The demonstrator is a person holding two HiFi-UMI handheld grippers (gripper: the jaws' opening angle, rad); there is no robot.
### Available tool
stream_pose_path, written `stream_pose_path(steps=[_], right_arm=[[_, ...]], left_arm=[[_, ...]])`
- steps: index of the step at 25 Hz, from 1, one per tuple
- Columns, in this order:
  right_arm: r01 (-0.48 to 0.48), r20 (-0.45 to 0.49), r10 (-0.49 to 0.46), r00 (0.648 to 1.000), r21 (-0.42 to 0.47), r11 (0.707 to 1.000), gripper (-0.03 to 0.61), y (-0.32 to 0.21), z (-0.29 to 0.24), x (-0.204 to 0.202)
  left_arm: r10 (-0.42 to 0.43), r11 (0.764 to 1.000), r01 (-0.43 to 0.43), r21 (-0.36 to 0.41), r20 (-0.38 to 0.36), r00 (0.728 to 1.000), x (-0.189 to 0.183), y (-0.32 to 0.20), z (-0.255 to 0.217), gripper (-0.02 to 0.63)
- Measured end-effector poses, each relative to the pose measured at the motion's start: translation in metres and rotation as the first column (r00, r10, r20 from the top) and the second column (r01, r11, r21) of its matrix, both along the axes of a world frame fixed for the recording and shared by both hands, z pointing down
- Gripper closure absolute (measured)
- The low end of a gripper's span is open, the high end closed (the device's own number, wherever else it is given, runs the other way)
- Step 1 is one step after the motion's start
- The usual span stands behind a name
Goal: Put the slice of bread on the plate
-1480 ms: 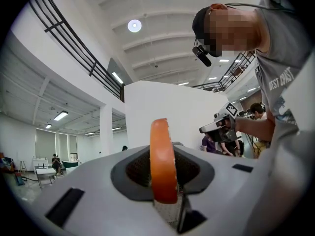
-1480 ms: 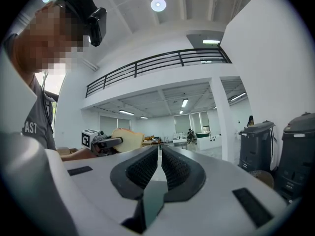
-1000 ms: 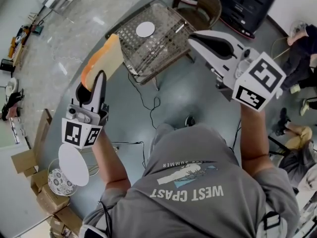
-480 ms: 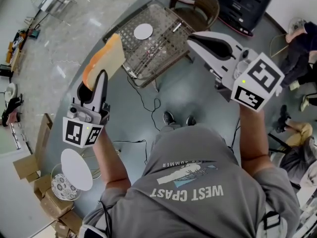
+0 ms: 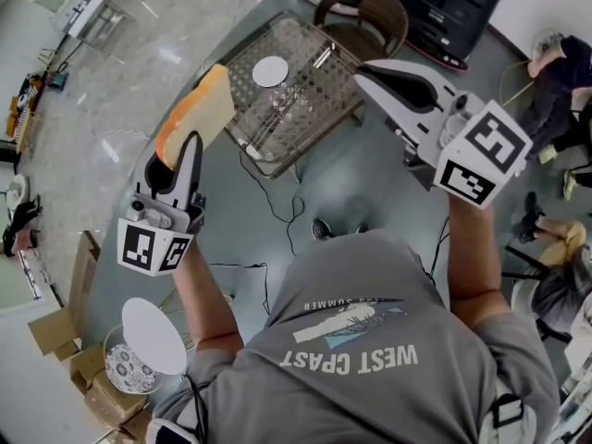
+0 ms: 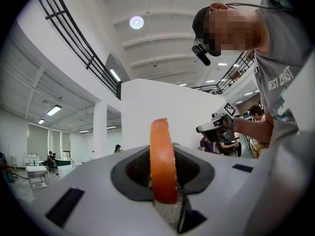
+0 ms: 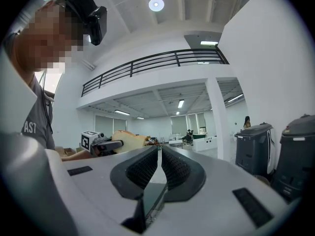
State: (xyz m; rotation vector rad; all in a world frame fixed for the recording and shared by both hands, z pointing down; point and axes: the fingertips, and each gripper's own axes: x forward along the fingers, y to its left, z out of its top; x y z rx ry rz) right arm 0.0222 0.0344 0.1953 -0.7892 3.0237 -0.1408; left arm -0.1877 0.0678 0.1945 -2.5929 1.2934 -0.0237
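1. Between the left gripper's (image 5: 190, 146) jaws, pinched by its lower edge, stands the slice of bread (image 5: 197, 109), well apart from the plate (image 5: 270, 70) on the wire table (image 5: 319, 95).
2. Right gripper (image 5: 365, 70): jaws pressed together, empty.
3. Gripped only at its edge, the slice may sag or tear free.
4. One slice, two grippers, one plate there.

Ahead of your left gripper (image 5: 188, 142) and its bread (image 5: 196, 114), the air stood open as far as the table (image 5: 326, 109). A plate (image 5: 270, 70) lay on the tabletop, ahead between your two grippers. A chair (image 5: 363, 7) closed off the table's far side, beyond your right gripper (image 5: 363, 72).
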Motion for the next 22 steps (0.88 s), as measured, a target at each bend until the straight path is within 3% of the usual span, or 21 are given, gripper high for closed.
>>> stream_pose_path(steps=[13,22], right_arm=[[-0.069,-0.016,0.070,0.997,0.006,0.998,0.569,-0.024,0.002,-0.036],[-0.055,-0.027,0.055,0.998,-0.024,0.998,0.569,-0.064,0.007,-0.021]], left_arm=[[0.063,0.998,-0.063,-0.002,-0.021,0.998,-0.042,-0.037,0.008,0.514],[0.058,0.997,-0.059,-0.039,-0.039,0.998,-0.024,-0.076,0.018,0.514]])
